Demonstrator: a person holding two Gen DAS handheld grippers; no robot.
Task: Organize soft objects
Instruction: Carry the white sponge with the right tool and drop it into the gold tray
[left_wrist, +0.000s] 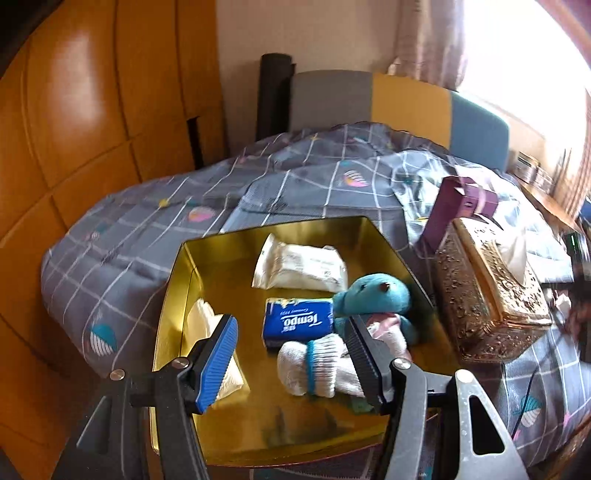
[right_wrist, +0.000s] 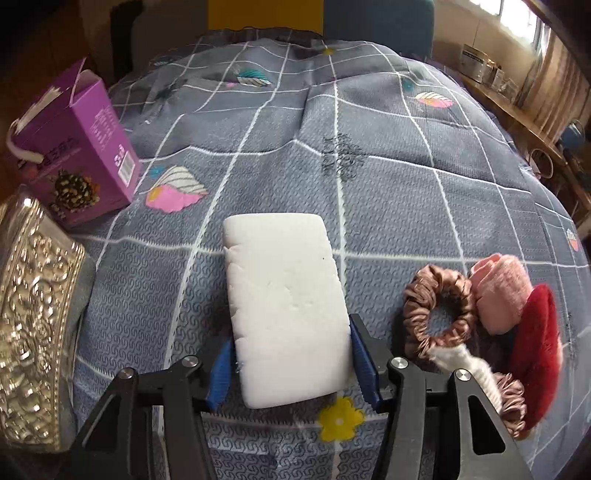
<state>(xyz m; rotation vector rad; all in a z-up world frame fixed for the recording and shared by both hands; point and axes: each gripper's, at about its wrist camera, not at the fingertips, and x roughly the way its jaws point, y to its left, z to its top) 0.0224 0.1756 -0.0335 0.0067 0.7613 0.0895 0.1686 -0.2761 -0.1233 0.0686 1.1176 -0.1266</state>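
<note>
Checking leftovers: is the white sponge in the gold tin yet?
No, out. The white sponge lies between the right gripper fingers over the bedspread.

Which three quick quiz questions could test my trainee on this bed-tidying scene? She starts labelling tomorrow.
1. True or false: the right gripper has the white sponge block between its fingers.
2. Which lies in the gold tin? A) blue tissue pack B) brown scrunchie C) purple carton
3. Fill in: the teal plush toy sits at the tin's ____ side in the left wrist view.

Key: 1 true; 2 A; 3 right.
</note>
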